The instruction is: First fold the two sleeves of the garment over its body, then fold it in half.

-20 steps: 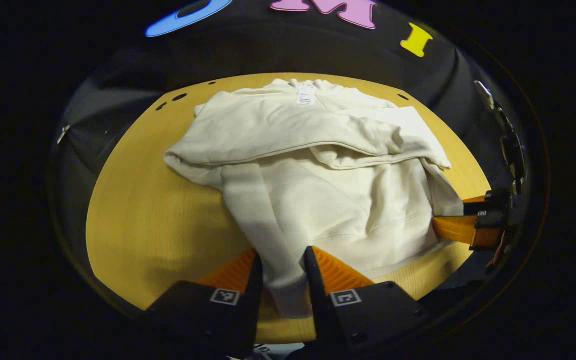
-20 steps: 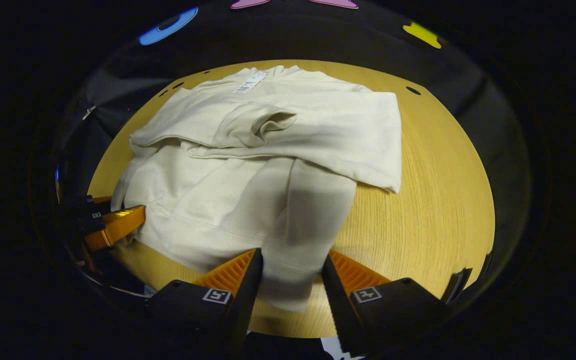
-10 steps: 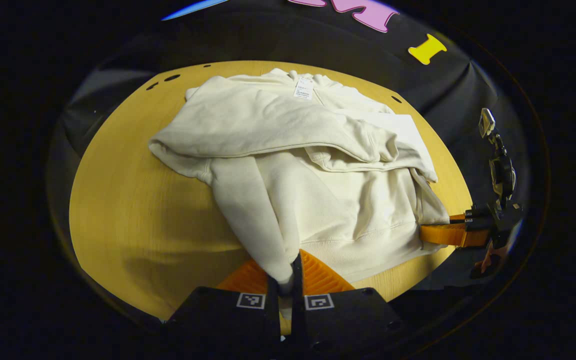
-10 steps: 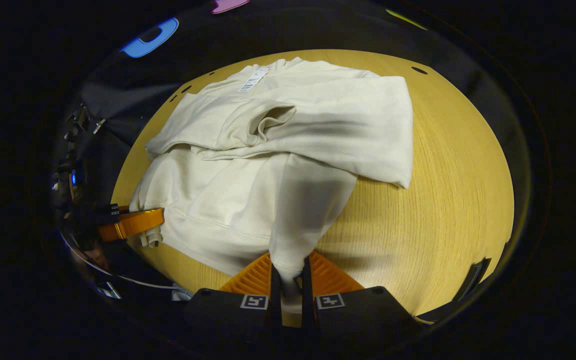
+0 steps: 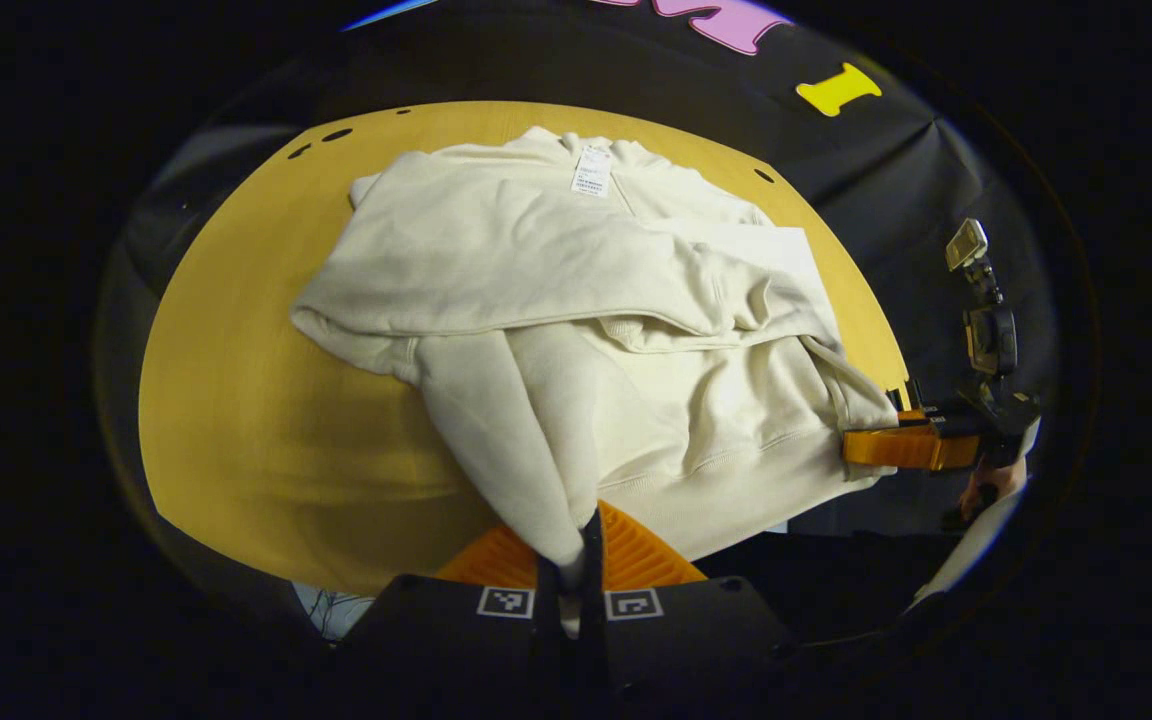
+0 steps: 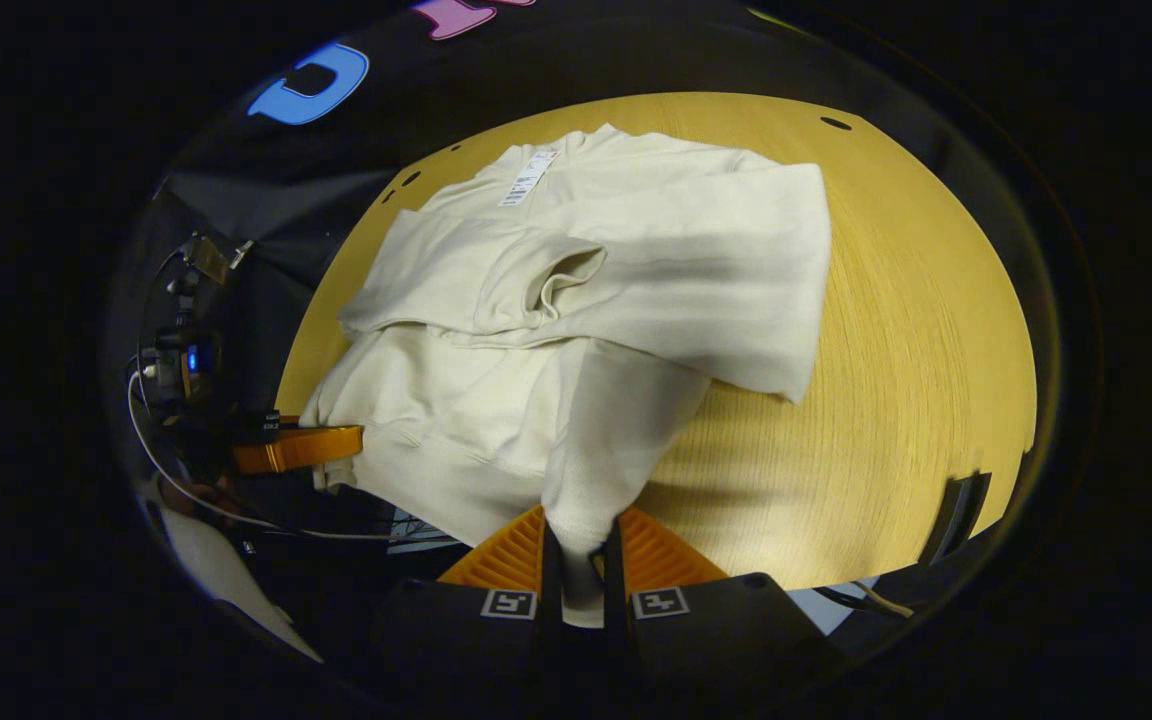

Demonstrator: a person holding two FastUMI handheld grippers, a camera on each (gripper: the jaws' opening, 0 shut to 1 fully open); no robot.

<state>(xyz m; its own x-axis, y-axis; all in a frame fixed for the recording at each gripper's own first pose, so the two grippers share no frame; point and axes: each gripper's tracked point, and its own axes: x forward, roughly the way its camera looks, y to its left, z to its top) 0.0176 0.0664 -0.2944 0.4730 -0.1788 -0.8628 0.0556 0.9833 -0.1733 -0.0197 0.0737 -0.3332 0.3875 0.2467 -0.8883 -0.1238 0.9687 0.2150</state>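
A cream sweatshirt (image 5: 576,260) lies on the wooden table (image 5: 236,380), collar and neck label (image 5: 591,172) at the far side. Both sleeves lie folded across its chest, one cuff (image 6: 561,275) on top. My left gripper (image 5: 566,540) is shut on the hem's left corner, and the cloth rises to it in a taut ridge. My right gripper (image 6: 581,545) is shut on the hem's right corner of the sweatshirt (image 6: 616,270). Each gripper also appears from the side: the right gripper (image 5: 896,447) and the left gripper (image 6: 301,447), both at the hem's ends.
The table's near edge (image 6: 836,575) runs just under my grippers. Small holes (image 5: 336,134) mark its far corners. A hand (image 5: 986,480) holds the right gripper, and a thin cable (image 6: 236,515) hangs below the left one. Bare table (image 6: 916,330) lies right of the garment.
Both grippers were open around the hem corners a second ago; they have shut on the cloth. The corners are drawn up and toward me.
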